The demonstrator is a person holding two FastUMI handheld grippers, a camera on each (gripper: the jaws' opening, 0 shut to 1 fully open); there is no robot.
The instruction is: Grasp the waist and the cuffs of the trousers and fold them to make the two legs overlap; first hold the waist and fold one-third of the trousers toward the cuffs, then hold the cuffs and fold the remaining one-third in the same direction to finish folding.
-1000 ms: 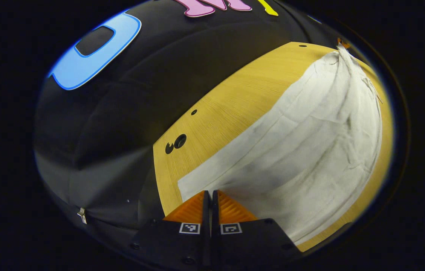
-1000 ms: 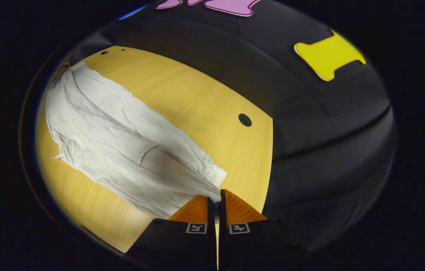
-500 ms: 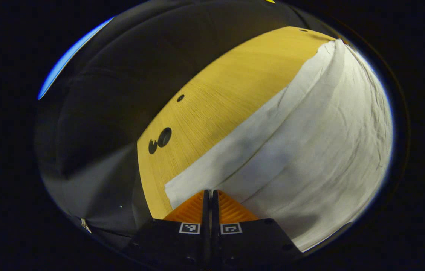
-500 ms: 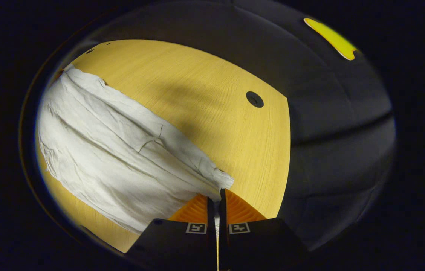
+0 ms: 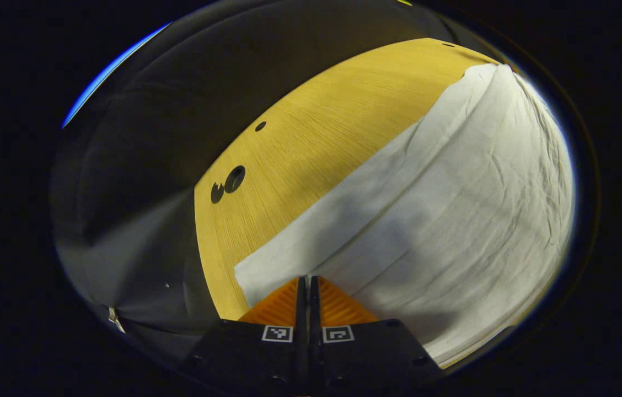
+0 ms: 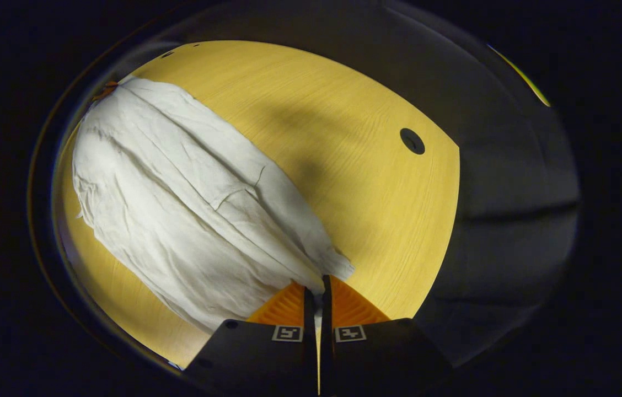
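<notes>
White trousers point(image 5: 443, 220) lie stretched across a yellow wooden table point(image 5: 316, 132), legs overlapped. In the left gripper view my left gripper point(image 5: 305, 282) is shut on one end of the trousers, at a straight hem edge. In the right gripper view my right gripper point(image 6: 316, 282) is shut on the gathered end of the trousers point(image 6: 189, 204), close to the table's right edge. The cloth runs away from each gripper toward the far end, where a small bit of the other gripper point(image 6: 104, 90) peeks out.
The table point(image 6: 355, 182) has round cable holes point(image 5: 234, 178) near the left end and another hole point(image 6: 412, 141) near the right end. Black cloth wall point(image 5: 140, 165) surrounds the table on the far side and both ends.
Both grippers have lowered with the trousers' ends held; the cloth now lies flatter and wider on the table, and the cameras tilt further down toward the tabletop.
</notes>
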